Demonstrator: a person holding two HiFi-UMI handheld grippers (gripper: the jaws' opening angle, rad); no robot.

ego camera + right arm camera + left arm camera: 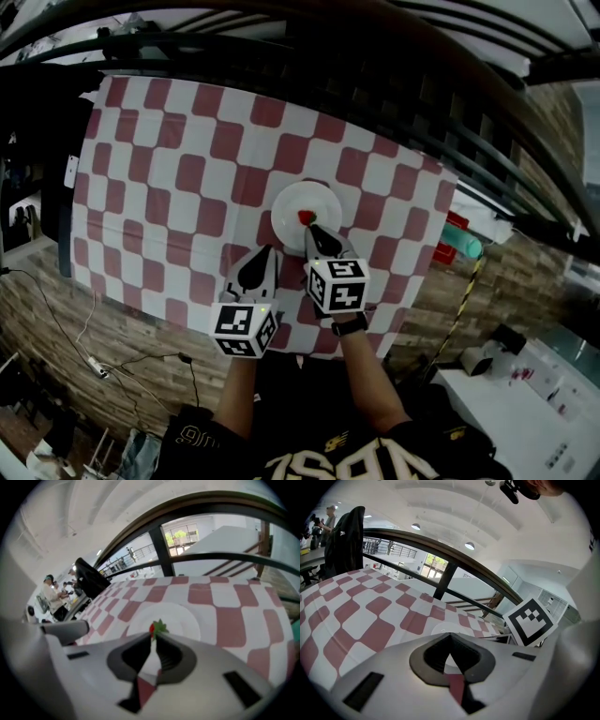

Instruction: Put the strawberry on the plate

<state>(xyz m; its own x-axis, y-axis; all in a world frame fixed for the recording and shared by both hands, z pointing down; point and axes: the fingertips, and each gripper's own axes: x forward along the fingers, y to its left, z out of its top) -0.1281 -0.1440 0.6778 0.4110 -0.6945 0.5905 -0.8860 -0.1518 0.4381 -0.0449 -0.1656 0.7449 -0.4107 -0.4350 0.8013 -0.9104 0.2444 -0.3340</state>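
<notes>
Pinching the strawberry (153, 628) at its very tips, the right gripper (153, 637) is reaching over the white plate (183, 617), its jaws nearly meeting on the fruit's leafy end. Whether the berry is touching the plate is not showing. The plate is sitting on the checkered table (169, 169), right of its middle and nearer the person's edge. The left gripper (265, 250) is waiting just beside the plate's near rim, clenched on nothing.

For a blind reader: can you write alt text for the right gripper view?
The right tool pinches a small red strawberry with green leaves between its tips, over a white plate on a red-and-white checked cloth.
</notes>
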